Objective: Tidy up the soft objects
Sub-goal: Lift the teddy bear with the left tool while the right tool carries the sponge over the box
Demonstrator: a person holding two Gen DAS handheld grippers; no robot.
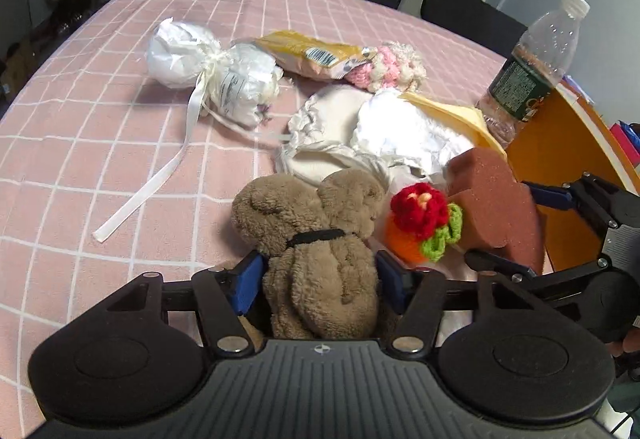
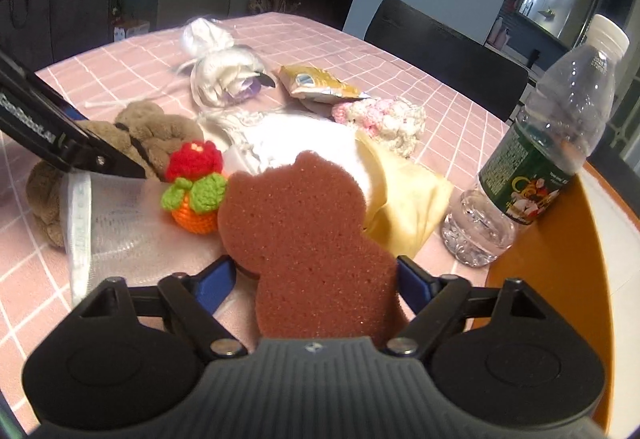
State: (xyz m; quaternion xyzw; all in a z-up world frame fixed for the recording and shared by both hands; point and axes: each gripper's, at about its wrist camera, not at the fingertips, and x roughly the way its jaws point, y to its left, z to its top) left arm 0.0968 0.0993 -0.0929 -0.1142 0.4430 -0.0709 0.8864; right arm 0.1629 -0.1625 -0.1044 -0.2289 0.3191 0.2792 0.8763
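Straddling the plush toy [image 1: 320,259], the left gripper [image 1: 320,281] has jaws spread; the right gripper [image 2: 316,281] likewise flanks the sponge [image 2: 308,231]. Both must be pinched before lifting.

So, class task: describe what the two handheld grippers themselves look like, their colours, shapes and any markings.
Both the left gripper and right gripper are matte black, with a ribbed centre plate between two round housings, angled black link bars with silver rivets, and blue-padded fingers. White lettering, too blurred to read, runs along the left gripper's side in the right wrist view.
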